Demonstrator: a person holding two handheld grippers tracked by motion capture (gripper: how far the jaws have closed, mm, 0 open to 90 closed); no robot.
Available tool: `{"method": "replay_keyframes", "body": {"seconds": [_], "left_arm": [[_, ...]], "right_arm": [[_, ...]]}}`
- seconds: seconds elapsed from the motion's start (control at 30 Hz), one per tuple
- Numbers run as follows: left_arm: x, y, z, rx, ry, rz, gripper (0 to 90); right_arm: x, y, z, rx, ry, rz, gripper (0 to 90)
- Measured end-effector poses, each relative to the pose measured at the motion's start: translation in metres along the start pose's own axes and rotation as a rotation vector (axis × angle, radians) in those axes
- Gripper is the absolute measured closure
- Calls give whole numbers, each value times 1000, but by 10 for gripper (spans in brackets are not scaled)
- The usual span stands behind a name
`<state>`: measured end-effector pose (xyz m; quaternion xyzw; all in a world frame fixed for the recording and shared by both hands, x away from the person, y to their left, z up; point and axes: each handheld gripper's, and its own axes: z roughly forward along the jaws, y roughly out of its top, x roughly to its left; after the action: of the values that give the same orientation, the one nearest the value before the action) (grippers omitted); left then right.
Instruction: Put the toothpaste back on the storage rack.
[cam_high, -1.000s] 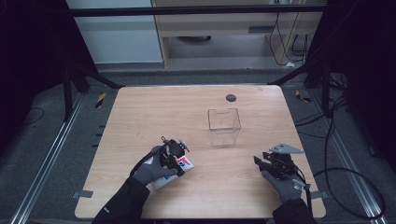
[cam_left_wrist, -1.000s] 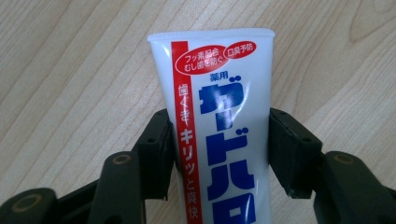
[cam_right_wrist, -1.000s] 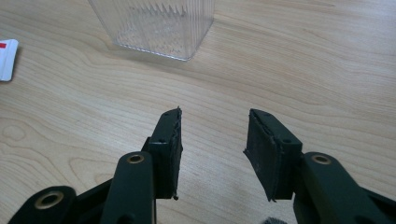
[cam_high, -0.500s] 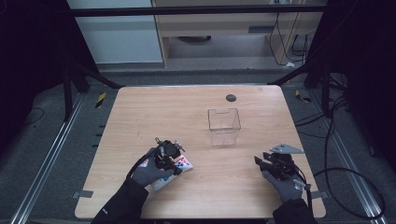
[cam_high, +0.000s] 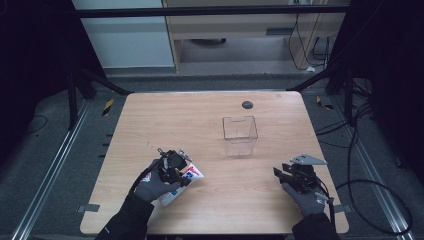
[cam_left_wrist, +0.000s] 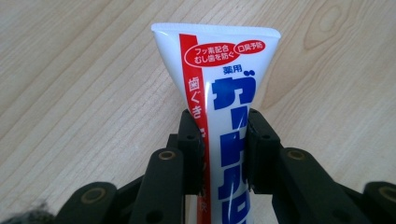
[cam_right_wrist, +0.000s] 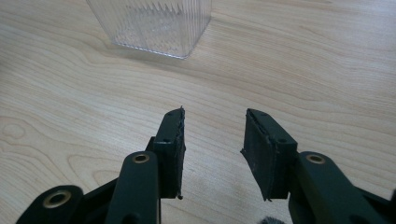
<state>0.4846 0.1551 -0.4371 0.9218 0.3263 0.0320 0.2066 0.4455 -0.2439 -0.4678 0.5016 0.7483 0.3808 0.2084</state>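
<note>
A white toothpaste tube (cam_left_wrist: 224, 93) with red and blue print sticks up between the jaws of my left gripper (cam_left_wrist: 225, 135), crimped end away from the camera. These jaws have just been closing and now press on the tube's sides. In the high view the left gripper (cam_high: 174, 165) holds the tube (cam_high: 187, 175) at the table's front left, a gloved hand behind it. My right gripper (cam_right_wrist: 213, 126) hovers over bare wood; its jaws have just closed a little, stand open and hold nothing. The high view shows the right gripper (cam_high: 282, 174) at the front right.
A clear ribbed plastic container (cam_high: 240, 135) stands upright near the middle of the wooden table (cam_high: 200, 115), just ahead of the right gripper, with the container's base (cam_right_wrist: 154, 23) in its view. A small black round disc (cam_high: 247, 104) lies near the far edge.
The left gripper's jaws have closed on the toothpaste tube, and the hand has shifted slightly left with it. The right hand has stayed put.
</note>
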Motion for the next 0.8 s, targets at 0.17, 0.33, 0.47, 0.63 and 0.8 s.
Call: {"method": "replay_keyframes", "body": {"seconds": [0.17,0.33,0.47,0.63,0.8], "left_arm": [[0,-2,-18,-58,5,-10,718],[0,-1,-32,-108,28,-17,721],[1,3,-41,-170,48,-29,722],[3,10,-53,-291,103,-67,722],[9,18,-58,-358,135,-107,723]], "right_arm": [[1,0,0,1,2,3,584],[0,0,0,-2,-3,4,584],[0,0,-1,-6,-2,10,585],[0,0,-1,-16,-9,5,588],[1,0,-1,-25,-9,5,588]]}}
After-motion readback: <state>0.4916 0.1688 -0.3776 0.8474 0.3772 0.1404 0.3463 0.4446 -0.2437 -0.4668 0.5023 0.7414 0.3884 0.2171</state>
